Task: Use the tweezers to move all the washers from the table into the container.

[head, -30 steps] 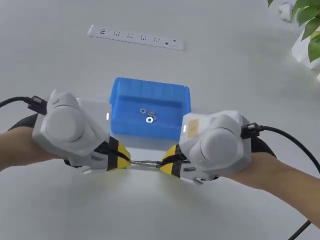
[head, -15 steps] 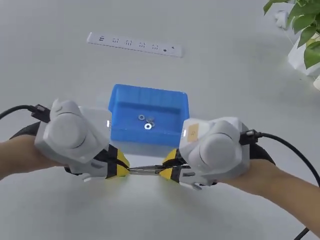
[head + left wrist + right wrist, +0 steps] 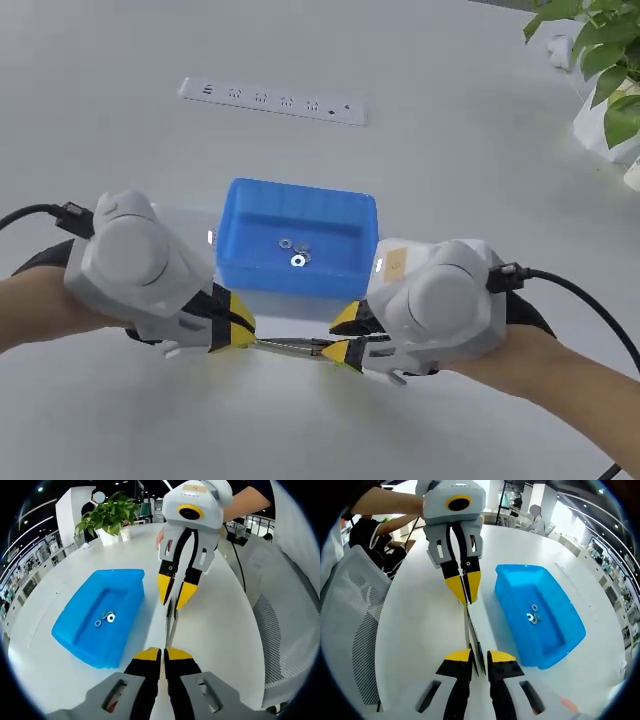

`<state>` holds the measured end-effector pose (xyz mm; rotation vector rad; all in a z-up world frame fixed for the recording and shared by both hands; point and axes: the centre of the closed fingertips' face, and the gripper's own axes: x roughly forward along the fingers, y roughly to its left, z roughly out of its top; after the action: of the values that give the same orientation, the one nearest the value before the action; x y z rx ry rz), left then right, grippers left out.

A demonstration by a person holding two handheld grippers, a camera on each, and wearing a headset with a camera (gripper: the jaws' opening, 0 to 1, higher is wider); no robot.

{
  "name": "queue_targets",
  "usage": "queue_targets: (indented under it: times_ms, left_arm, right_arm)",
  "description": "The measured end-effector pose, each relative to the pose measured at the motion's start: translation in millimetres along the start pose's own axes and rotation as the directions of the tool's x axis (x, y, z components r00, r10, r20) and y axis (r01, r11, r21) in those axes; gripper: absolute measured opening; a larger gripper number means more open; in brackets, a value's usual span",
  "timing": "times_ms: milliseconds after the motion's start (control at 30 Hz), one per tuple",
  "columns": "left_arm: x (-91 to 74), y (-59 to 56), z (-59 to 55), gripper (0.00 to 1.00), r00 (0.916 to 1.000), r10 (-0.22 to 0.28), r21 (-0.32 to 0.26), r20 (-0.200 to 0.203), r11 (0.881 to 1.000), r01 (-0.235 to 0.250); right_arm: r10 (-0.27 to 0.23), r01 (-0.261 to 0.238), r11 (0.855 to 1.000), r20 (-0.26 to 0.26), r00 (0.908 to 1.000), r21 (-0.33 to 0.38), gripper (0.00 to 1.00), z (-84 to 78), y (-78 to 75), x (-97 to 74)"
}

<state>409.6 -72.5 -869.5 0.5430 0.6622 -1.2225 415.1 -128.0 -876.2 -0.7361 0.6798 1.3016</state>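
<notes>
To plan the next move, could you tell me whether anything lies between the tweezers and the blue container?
Nothing visible does. The tweezers, held at each end by the left gripper and right gripper, sit just in front of the container's near wall, with bare table between. The washers in view lie inside it.

- Worktop [image 3: 470, 160]: carries every item below.
- Container [image 3: 300, 188]: middle of the worktop, just behind the two tongs.
- Washers [image 3: 297, 252]: a small cluster lying together on the floor inside the container.
- Tweezers [image 3: 296, 346]: in front of the container, running crosswise. One end is clamped in the left tongs [image 3: 246, 328], the other sits between the tips of the right tongs [image 3: 344, 342]. The two tongs face each other.
- Power strip [image 3: 272, 101]: behind the container, well apart from it.
- Potted plant [image 3: 598, 45]: far back right, well apart from the container.
</notes>
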Motion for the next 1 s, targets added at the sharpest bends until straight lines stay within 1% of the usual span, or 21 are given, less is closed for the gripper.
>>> queue_targets:
  times_ms: [133,167,200,233,267,300,367,467,600,667,700,767,800,833,867,900,967,1000]
  left_arm:
    - [-7.6,-0.2,1.4,0.08,0.9999,0.011,-0.002,-0.006,1.000,-0.011]
    - [-8.4,-1.7,2.0,0.10,1.0000,0.004,-0.011,-0.001,1.000,-0.004]
    - [-9.8,-5.2,3.9,0.12,0.9998,-0.010,-0.040,0.015,0.999,0.010]
    - [-13.0,-4.5,2.8,0.13,0.9999,-0.001,-0.052,0.010,0.999,0.002]
    - [-14.7,-5.0,1.3,0.13,1.0000,0.007,-0.043,0.003,0.999,-0.007]
    - [-17.1,-5.4,-1.8,0.13,0.9997,0.018,-0.035,-0.014,0.999,-0.019]
    - [-20.0,-7.5,-4.6,0.13,0.9994,0.025,-0.045,-0.022,0.999,-0.026]
    - [-25.0,-11.9,-2.6,0.13,0.9990,0.041,-0.057,-0.016,0.998,-0.042]
    - [-36.7,-19.3,4.7,0.16,0.9972,0.073,-0.086,0.016,0.994,-0.071]
    - [-44.0,-24.1,6.0,0.17,0.9960,0.086,-0.092,0.022,0.992,-0.084]
    - [-47.0,-26.2,6.4,0.17,0.9956,0.091,-0.097,0.024,0.991,-0.088]
    - [-56.0,-31.2,10.8,0.19,0.9933,0.106,-0.104,0.045,0.989,-0.101]
    - [-60.7,-38.7,22.3,0.20,0.9896,0.090,-0.137,0.112,0.988,-0.074]
    - [-64.7,-43.7,29.8,0.22,0.9841,0.081,-0.154,0.158,0.986,-0.056]
    - [-70.1,-46.1,34.0,0.23,0.9784,0.092,-0.150,0.185,0.987,-0.065]
    - [-73.5,-48.4,31.9,0.23,0.9802,0.097,-0.141,0.172,0.987,-0.073]
    - [-77.3,-54.6,31.0,0.24,0.9814,0.103,-0.128,0.162,0.988,-0.083]
    - [-80.4,-59.3,30.8,0.25,0.9820,0.104,-0.130,0.158,0.988,-0.083]
  right_arm:
    - [-0.016,0.016,1.000,0.003,0.9999,0.002,0.13,1.6,-0.4,-4.0]
    - [-0.024,0.023,1.000,0.009,0.9997,0.008,0.13,2.8,-0.4,-6.5]
    - [-0.027,0.026,1.000,0.015,0.9995,0.016,0.13,3.9,-0.2,-8.6]
    - [-0.033,0.031,0.998,0.037,0.9988,0.053,0.13,7.4,0.2,-11.9]
    - [-0.040,0.034,0.996,0.065,0.9971,0.087,0.13,11.4,-0.3,-14.5]
    - [-0.049,0.041,0.994,0.079,0.9957,0.105,0.13,13.5,-1.1,-17.0]
    - [-0.075,0.066,0.991,0.077,0.9942,0.114,0.13,12.8,-4.4,-23.7]
    - [-0.092,0.078,0.988,0.101,0.9905,0.134,0.13,15.6,-2.5,-33.4]
    - [-0.110,0.092,0.985,0.120,0.9866,0.148,0.14,14.7,4.1,-45.8]
    - [-0.123,0.103,0.983,0.129,0.9841,0.152,0.14,13.2,7.0,-51.6]
    - [-0.130,0.107,0.981,0.136,0.9821,0.161,0.14,12.3,9.6,-56.4]
    - [-0.138,0.106,0.977,0.171,0.9756,0.184,0.15,14.2,14.9,-64.9]
    - [-0.142,0.108,0.977,0.178,0.9737,0.185,0.16,14.4,16.6,-68.2]
    - [-0.145,0.113,0.978,0.177,0.9735,0.178,0.16,12.9,20.1,-72.6]
    - [-0.147,0.116,0.978,0.182,0.9723,0.172,0.16,12.4,21.8,-75.0]
    - [-0.146,0.114,0.979,0.196,0.9696,0.167,0.16,13.2,25.3,-79.4]
    - [-0.145,0.107,0.979,0.220,0.9646,0.176,0.17,15.2,31.5,-86.3]
    - [-0.144,0.105,0.979,0.225,0.9636,0.177,0.17,15.1,33.6,-88.5]
